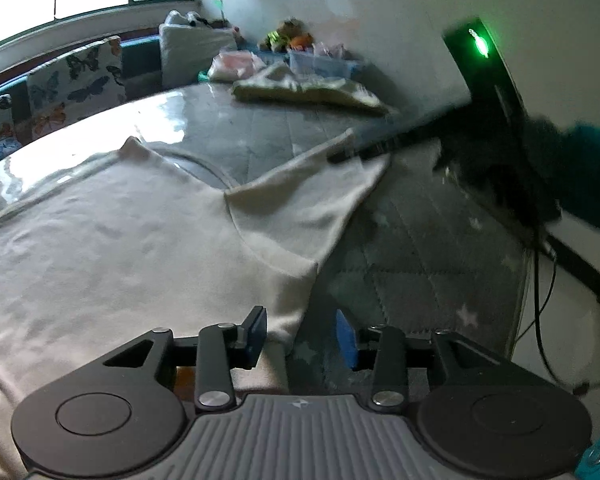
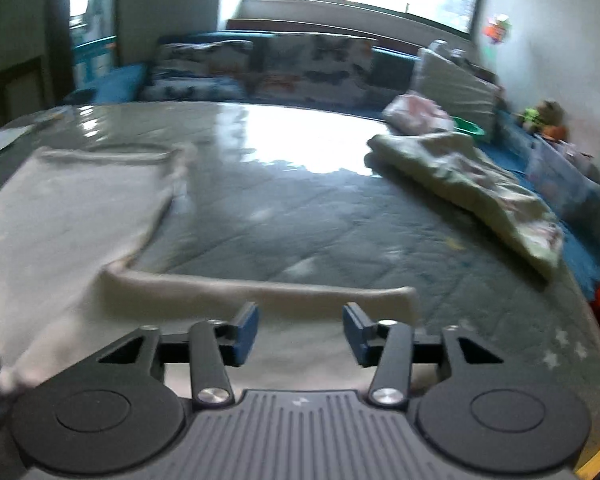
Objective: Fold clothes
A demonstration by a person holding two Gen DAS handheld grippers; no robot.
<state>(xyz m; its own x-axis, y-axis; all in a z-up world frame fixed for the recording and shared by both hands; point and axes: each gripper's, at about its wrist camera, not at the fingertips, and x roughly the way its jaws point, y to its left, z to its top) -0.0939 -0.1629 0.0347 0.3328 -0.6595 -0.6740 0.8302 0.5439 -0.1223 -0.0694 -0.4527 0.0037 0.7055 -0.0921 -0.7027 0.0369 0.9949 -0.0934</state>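
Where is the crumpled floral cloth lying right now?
In the right wrist view the crumpled floral cloth lies on the far right of the grey quilted mat, apart from the white T-shirt on the left.

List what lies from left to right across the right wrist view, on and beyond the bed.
White shirt → bare grey mattress → crumpled floral cloth → stuffed toys by the wall.
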